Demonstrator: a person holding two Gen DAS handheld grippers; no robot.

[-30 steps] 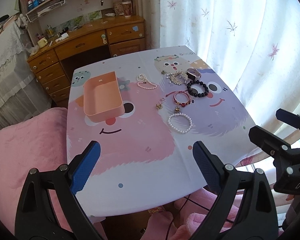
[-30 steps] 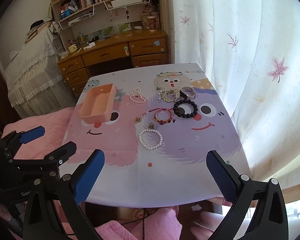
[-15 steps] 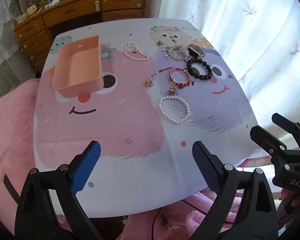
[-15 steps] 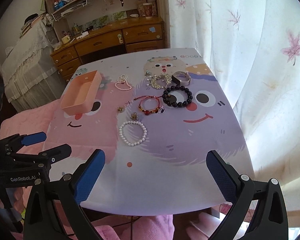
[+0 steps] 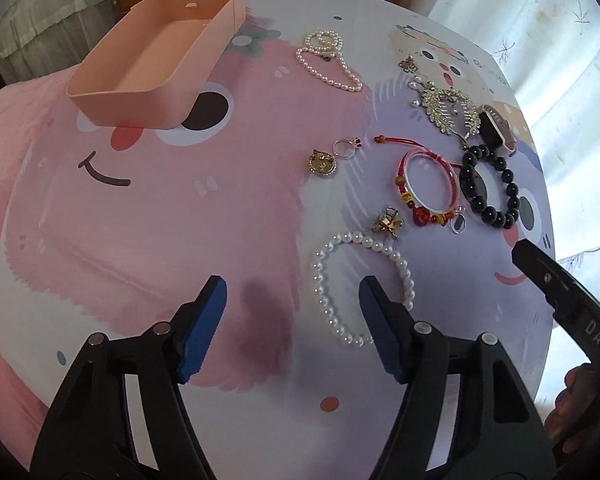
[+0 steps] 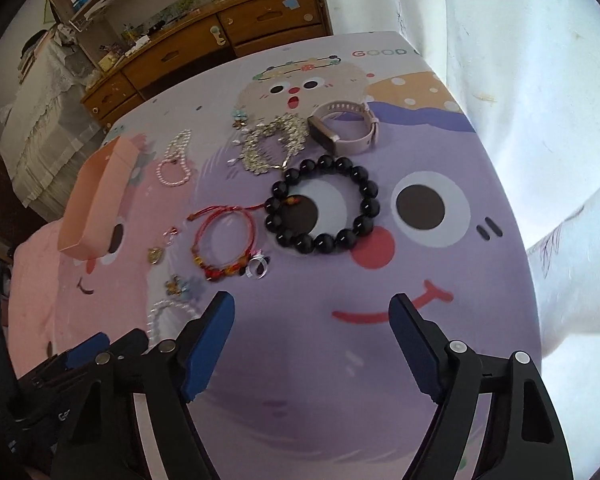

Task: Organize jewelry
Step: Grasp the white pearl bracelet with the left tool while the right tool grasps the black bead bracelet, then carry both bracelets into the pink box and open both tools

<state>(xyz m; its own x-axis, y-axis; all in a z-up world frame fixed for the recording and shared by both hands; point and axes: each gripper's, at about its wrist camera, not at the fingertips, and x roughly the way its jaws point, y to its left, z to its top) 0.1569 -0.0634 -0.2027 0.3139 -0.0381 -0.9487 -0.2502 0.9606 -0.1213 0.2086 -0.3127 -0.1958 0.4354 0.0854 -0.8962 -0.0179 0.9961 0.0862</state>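
Note:
A pink tray [image 5: 132,108] stands empty at the table's far left. Jewelry lies scattered to its right: a pearl necklace [image 5: 328,64], a red string bracelet [image 5: 410,196], a black bead bracelet [image 6: 364,184], a watch [image 6: 356,140]. My left gripper [image 5: 293,284] hovers low over a white pearl bracelet [image 5: 319,276]. Its jaws are closing, the bracelet's left arc shows between them, and the pads touch nothing. My right gripper [image 6: 312,304] hangs just short of the black bead bracelet, jaws closing on nothing.
A cartoon-print cloth covers the table [image 5: 180,220]. A ring [image 5: 344,148], a gold brooch [image 5: 322,164], a silver brooch [image 5: 448,108] and a small charm [image 5: 388,222] lie among the bracelets. White curtains [image 6: 520,80] hang along the right edge; wooden drawers [image 6: 220,40] stand behind.
Both grippers have dropped toward the table and moved in over the jewelry. Their jaws stand narrower than before. The left one has also rolled.

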